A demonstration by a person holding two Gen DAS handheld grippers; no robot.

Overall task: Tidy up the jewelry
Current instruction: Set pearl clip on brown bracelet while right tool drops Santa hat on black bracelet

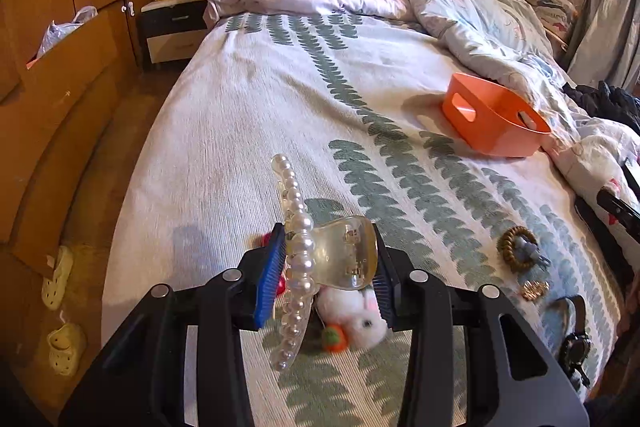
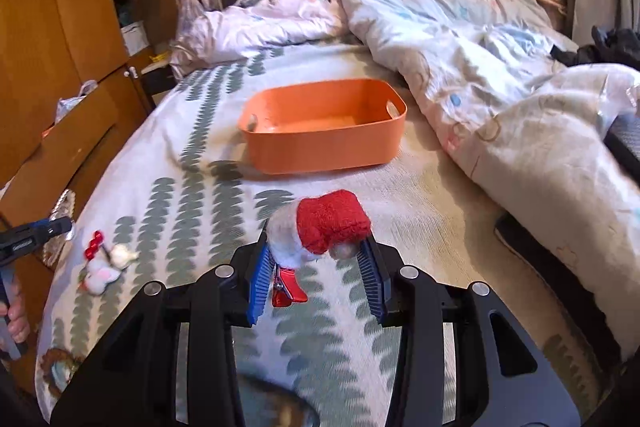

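Observation:
My left gripper (image 1: 330,267) is shut on a clear hair claw clip (image 1: 344,255) edged with a row of pearls, held above the bed. Beneath it lie a white fluffy bunny clip (image 1: 360,319) and a small red piece (image 1: 266,239). My right gripper (image 2: 316,265) is shut on a red and white plush hat hair clip (image 2: 328,223) with a red metal clip hanging under it. The orange bin (image 2: 324,125) stands empty on the bedspread beyond both grippers, also in the left wrist view as the orange bin (image 1: 496,115) at right.
A gold coil hair tie with a grey clip (image 1: 520,247), a small gold piece (image 1: 534,290) and a black watch (image 1: 576,347) lie at the bed's right edge. A rumpled duvet (image 2: 500,75) borders the bin. Wooden wardrobe (image 1: 60,67) and yellow slippers (image 1: 60,277) stand left. A hand (image 2: 16,319) holds the other gripper.

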